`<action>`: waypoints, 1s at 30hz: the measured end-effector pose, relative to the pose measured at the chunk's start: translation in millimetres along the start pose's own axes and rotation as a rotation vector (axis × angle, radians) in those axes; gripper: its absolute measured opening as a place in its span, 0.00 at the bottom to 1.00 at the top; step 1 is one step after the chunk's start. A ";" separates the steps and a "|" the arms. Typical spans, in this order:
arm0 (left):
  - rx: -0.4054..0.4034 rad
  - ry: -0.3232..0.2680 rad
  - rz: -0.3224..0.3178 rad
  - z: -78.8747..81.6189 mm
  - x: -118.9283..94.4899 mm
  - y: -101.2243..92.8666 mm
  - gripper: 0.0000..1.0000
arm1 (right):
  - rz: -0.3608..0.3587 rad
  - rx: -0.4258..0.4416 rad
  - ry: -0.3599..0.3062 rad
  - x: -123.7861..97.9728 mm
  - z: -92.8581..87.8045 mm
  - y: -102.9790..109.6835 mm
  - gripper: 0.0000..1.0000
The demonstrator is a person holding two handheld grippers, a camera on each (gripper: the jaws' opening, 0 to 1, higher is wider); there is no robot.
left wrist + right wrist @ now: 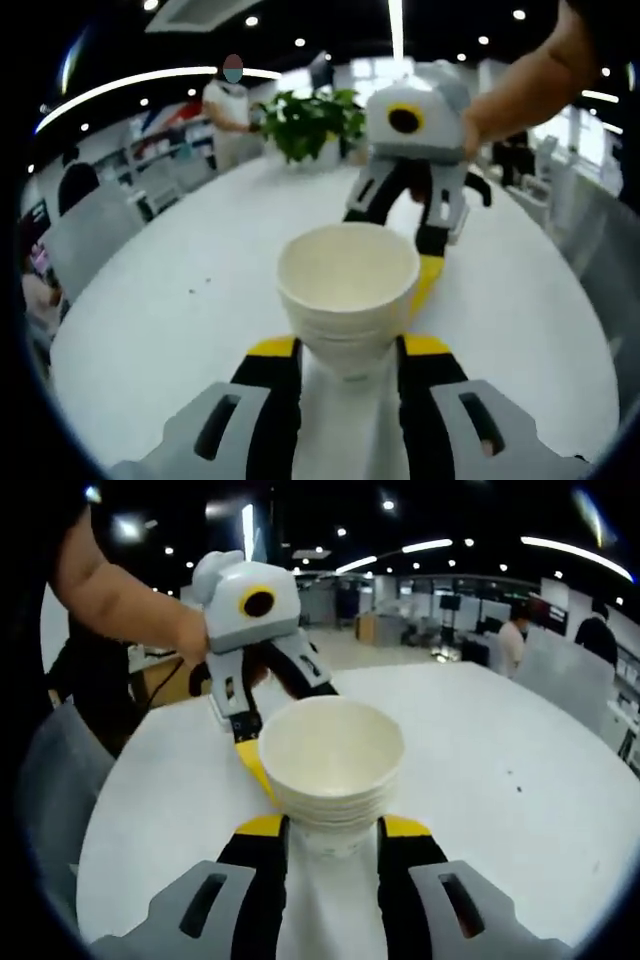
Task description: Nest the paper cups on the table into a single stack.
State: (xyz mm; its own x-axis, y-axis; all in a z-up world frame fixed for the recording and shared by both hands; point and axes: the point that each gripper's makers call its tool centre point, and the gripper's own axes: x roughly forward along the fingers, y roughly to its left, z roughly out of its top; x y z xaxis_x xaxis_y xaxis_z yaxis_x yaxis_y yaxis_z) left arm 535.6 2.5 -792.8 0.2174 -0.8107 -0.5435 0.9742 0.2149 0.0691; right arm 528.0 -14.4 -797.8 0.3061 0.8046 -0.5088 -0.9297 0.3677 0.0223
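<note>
While the stack of paper cups [348,290] [331,765] stands on the white table [180,300] [500,770], it is flanked, apparently clamped, by both the left gripper [348,350] and right gripper [332,830].

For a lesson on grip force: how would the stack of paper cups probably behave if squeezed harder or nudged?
The stack of paper cups looks thin-walled, so it would likely dent. Empty, it is probably light and could tip. The left gripper and right gripper flank its base.
</note>
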 end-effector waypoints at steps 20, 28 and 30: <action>-0.212 -0.079 0.206 -0.7 -26.0 23.2 0.99 | -0.111 0.094 0.003 -18.6 4.4 -8.0 0.95; -0.260 -0.089 0.324 -9.3 -62.2 11.6 0.99 | -0.269 0.208 -0.073 -59.6 7.2 -11.6 1.00; -0.267 -0.110 0.348 -7.9 -74.2 6.1 0.99 | -0.299 0.188 -0.070 -69.1 5.5 -6.6 1.00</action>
State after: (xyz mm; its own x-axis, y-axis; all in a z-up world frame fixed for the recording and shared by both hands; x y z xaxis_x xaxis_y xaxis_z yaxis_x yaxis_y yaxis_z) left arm 524.9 68.2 -758.7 0.5486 -0.7150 -0.4333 0.7950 0.6066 0.0057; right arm 514.1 -69.8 -758.1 0.5785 0.6757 -0.4570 -0.7447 0.6660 0.0421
